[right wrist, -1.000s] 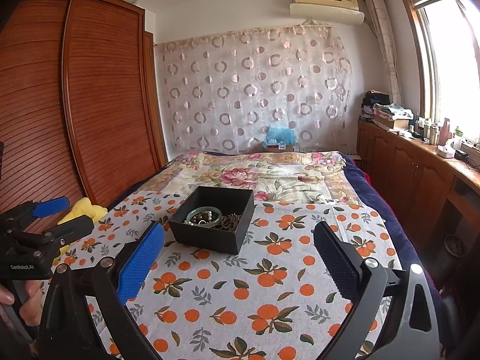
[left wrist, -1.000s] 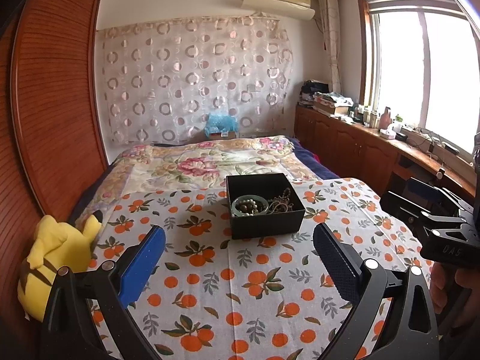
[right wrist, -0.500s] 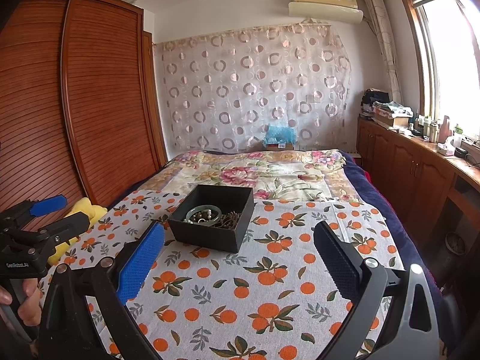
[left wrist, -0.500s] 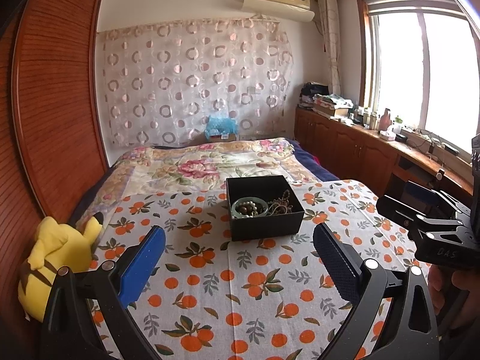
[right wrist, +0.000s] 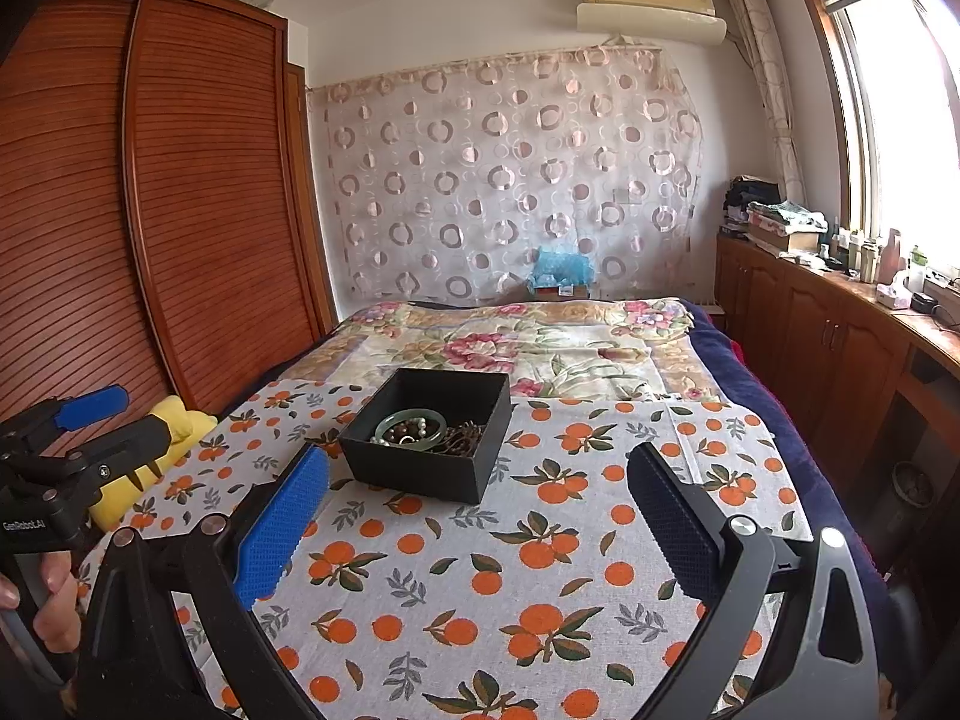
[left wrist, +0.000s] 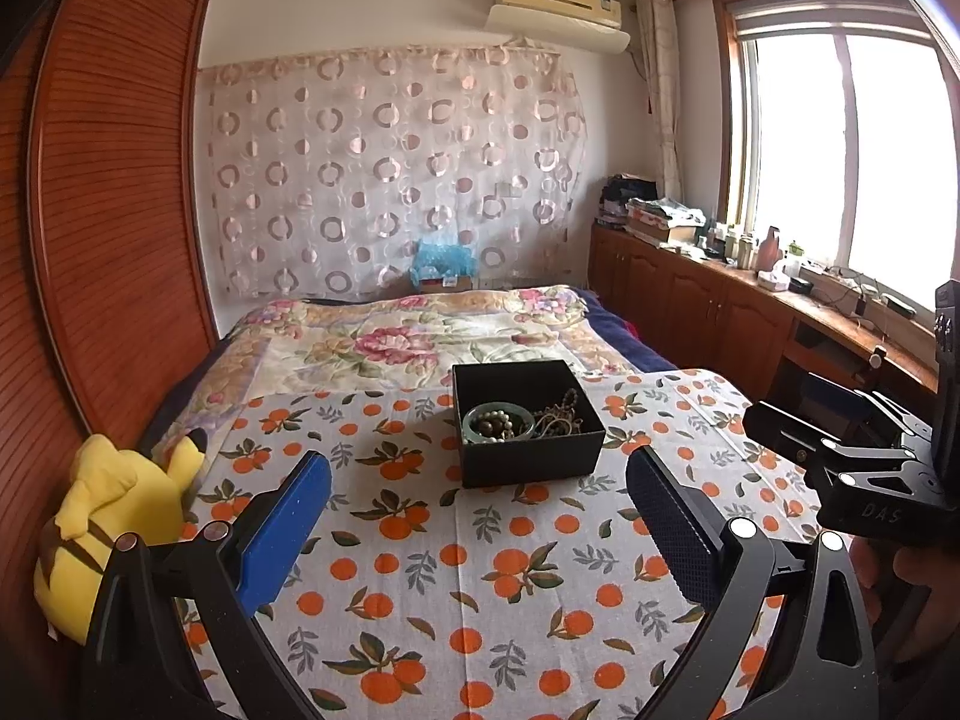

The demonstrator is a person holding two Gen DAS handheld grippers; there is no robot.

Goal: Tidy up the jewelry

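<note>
A bed covered by a cloth printed with oranges [left wrist: 456, 546]. On it stands an open black box [left wrist: 528, 450], at about 12 o'clock from the left gripper [left wrist: 480, 516] and 11 o'clock from the right gripper [right wrist: 480, 516]. All the jewelry in sight lies inside the box: a pale green bangle [right wrist: 414, 427] ringing some beads, and a tangle of brown bead strings [right wrist: 465, 438] beside it. Both tongs are spread wide and hold nothing, each hovering short of the box and aimed toward it, likely so either can reach in. This arrangement would suit jewelry already gathered, or jewelry waiting to be sorted. A yellow plush toy [left wrist: 114, 528] lies at 9 o'clock by the wardrobe
</note>
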